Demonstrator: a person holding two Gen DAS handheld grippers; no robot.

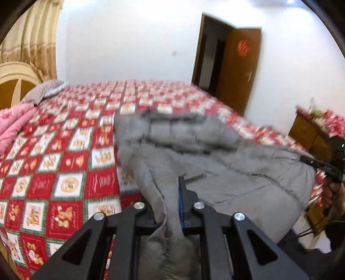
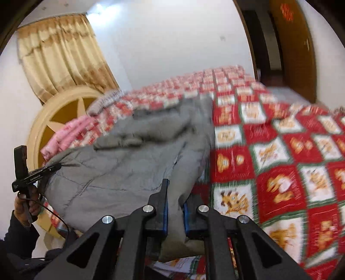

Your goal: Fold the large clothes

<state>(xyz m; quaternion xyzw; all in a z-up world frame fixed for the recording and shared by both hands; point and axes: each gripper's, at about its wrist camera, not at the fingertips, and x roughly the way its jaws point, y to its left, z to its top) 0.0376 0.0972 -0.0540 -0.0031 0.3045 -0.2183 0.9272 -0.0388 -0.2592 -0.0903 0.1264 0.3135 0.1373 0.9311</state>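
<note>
Grey padded coat point(image 1: 215, 172) on bed, hem pinched by left claw point(image 1: 170, 206) and right claw point(image 2: 174, 204), level; blurred.

Both views bright, even indoor light, no hard shadows. Bright spot on ceiling point(image 2: 101, 8) in right wrist view, another at top edge of left. White wall point(image 1: 129, 43) near blown out. Strong motion blur: bedspread point(image 1: 64, 168) pattern smeared, gray coat point(image 2: 120, 168) soft, door point(image 1: 237, 69) edges doubled. Gripper linkages in foreground stay sharp, small glints on bolts. Fisheye bends curtain point(image 2: 58, 53) & door frame; black vignette in corners.
</note>
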